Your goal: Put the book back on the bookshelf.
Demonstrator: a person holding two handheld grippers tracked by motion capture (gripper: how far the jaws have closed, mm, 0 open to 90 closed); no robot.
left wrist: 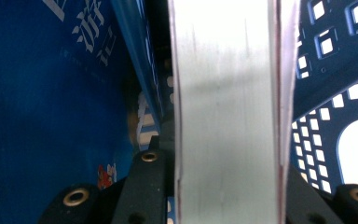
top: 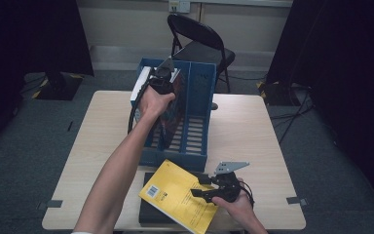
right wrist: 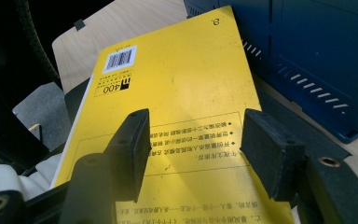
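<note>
Right claw [top: 202,186]: jaws parted above the yellow book [top: 177,196], which lies on a black book [top: 148,212] at the counter [top: 253,126] near edge. Left claw [top: 163,73]: clamped on a white-edged book [left wrist: 223,112] standing in the blue file rack [top: 199,112]. Lower it vertically between the dividers; release only once seated.

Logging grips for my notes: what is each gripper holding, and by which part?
Left gripper clamps a book across its thickness at the page edge, over the blue file rack. Right gripper is open above the yellow book.
</note>
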